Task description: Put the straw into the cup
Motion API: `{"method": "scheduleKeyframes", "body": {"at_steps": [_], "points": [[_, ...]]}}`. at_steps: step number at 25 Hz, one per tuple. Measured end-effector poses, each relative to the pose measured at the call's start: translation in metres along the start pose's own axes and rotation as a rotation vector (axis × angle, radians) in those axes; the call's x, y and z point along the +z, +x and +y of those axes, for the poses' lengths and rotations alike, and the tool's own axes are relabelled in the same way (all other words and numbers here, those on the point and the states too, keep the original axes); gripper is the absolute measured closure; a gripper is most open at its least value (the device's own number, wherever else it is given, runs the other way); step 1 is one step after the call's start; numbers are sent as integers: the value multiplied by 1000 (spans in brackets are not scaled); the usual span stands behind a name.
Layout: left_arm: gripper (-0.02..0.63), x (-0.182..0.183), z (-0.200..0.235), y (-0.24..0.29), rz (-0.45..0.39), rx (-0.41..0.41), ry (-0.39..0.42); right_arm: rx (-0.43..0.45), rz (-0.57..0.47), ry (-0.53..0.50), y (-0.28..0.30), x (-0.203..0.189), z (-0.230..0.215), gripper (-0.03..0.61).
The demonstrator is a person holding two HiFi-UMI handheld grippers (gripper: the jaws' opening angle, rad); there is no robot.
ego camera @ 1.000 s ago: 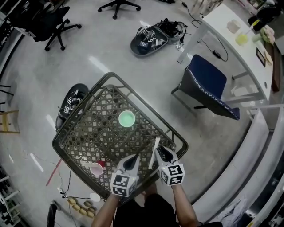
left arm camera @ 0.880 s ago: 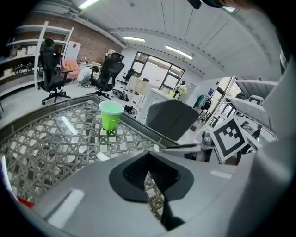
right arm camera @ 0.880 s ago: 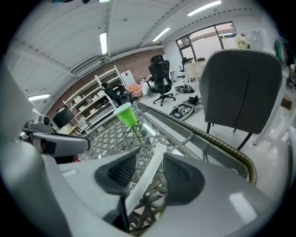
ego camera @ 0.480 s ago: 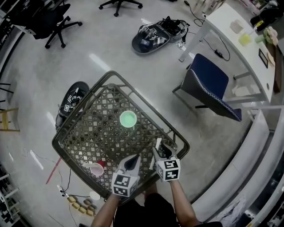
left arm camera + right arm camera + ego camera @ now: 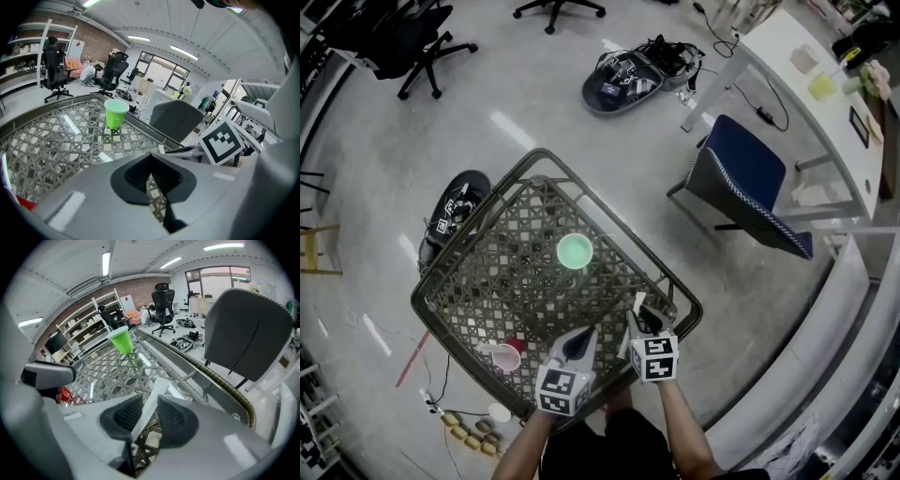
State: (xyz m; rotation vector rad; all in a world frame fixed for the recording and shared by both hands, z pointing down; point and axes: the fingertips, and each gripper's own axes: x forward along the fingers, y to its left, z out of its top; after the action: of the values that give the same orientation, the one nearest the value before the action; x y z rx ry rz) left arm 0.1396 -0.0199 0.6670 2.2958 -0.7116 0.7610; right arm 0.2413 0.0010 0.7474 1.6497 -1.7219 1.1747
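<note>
"Wicker table (image 5: 487, 291) under you, and where's the cup?"

"The green cup (image 5: 574, 251) stands upright near the table's middle, mouth open to me. I'll place everything else from it. My left gripper (image 5: 579, 339) hangs on my side of the cup, a little to its left, jaws pressed together on nothing. My right gripper (image 5: 639, 319) is on my side too, off to the cup's right, clamped on the white straw (image 5: 635, 304)."

"How does the straw sit?"

"At a slant through the pads, its free end aimed roughly toward the cup but well short of it. A red cup (image 5: 506, 356) lies on its side, farther from the green one than my left gripper is."

"What makes the next bit go well?"

"I reckon I should carry the straw over the cup's mouth, tip it more upright, lead with one end, and let go only once that end is below the rim. The cup looks light, so a knock on its lip could topple it. Better to come from above than from the side."

"Anything you can't make out?"

"The straw's near end is hidden behind my own jaws, so I can't tell how much sticks out there. Nor can I tell whether the cup is empty."
</note>
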Motion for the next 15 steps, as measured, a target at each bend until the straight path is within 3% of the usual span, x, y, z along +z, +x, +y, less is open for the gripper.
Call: {"method": "scheduleKeyframes", "body": {"at_steps": [10,15], "points": [[607,1,3,-2,-2,2,-7,-7,55,41,1,0,-4,505],[607,2,3,-4,-6,3,-13,9,35,57,-2,4,-4,526]]}}
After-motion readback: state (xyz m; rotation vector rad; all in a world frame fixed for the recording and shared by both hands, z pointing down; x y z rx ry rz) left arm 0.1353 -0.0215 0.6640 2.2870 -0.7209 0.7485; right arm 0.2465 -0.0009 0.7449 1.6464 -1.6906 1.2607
